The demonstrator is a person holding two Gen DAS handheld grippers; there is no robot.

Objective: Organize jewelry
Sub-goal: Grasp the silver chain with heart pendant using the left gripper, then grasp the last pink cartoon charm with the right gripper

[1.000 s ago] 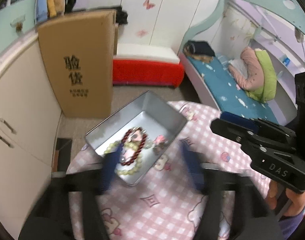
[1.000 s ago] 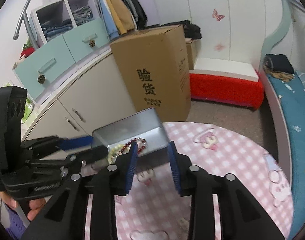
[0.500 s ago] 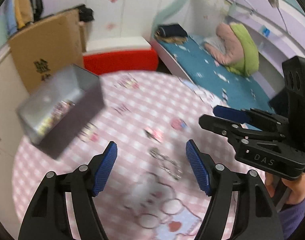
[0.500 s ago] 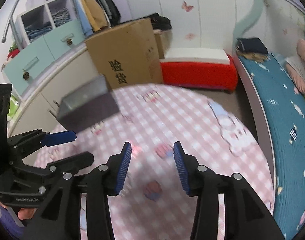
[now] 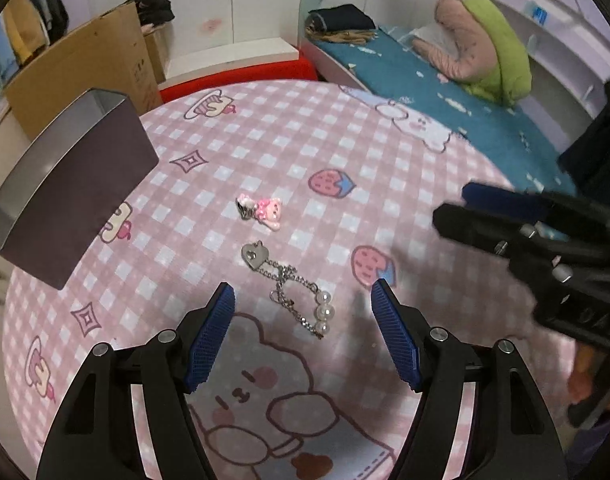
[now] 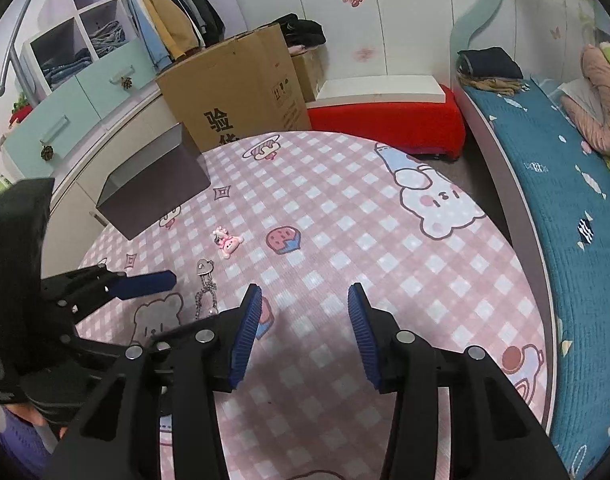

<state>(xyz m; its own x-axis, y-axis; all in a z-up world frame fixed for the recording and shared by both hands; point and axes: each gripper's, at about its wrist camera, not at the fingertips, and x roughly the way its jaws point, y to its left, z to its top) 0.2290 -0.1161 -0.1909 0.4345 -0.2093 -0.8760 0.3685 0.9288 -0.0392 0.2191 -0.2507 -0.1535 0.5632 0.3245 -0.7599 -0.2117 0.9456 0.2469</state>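
Observation:
A silver chain bracelet (image 5: 289, 292) with a heart charm and pearls lies on the pink checked tablecloth. My left gripper (image 5: 302, 290) hovers over it, open, with the chain showing between the blue pads (image 5: 211, 332) and untouched. A small pink charm (image 5: 265, 210) lies just beyond. The grey metal tin (image 5: 73, 184) stands at the far left; its inside is hidden. My right gripper (image 6: 305, 294) is over bare cloth to the right of the bracelet (image 6: 205, 284). Its jaws are opening and nothing is between them. The pink charm (image 6: 228, 243) and tin (image 6: 153, 188) are to its left.
The round table's edge (image 6: 517, 248) curves close on the right, with a blue-covered bed (image 6: 565, 168) beyond it. A cardboard box (image 6: 233, 100), a red bench (image 6: 385, 124) and cabinets (image 6: 85, 92) stand behind the table. A hand (image 5: 585, 376) holds the right gripper's handle.
Both grippers swung away from the tin toward the middle of the table and came lower. The bracelet and pink charm came into view. The right jaws spread wider.

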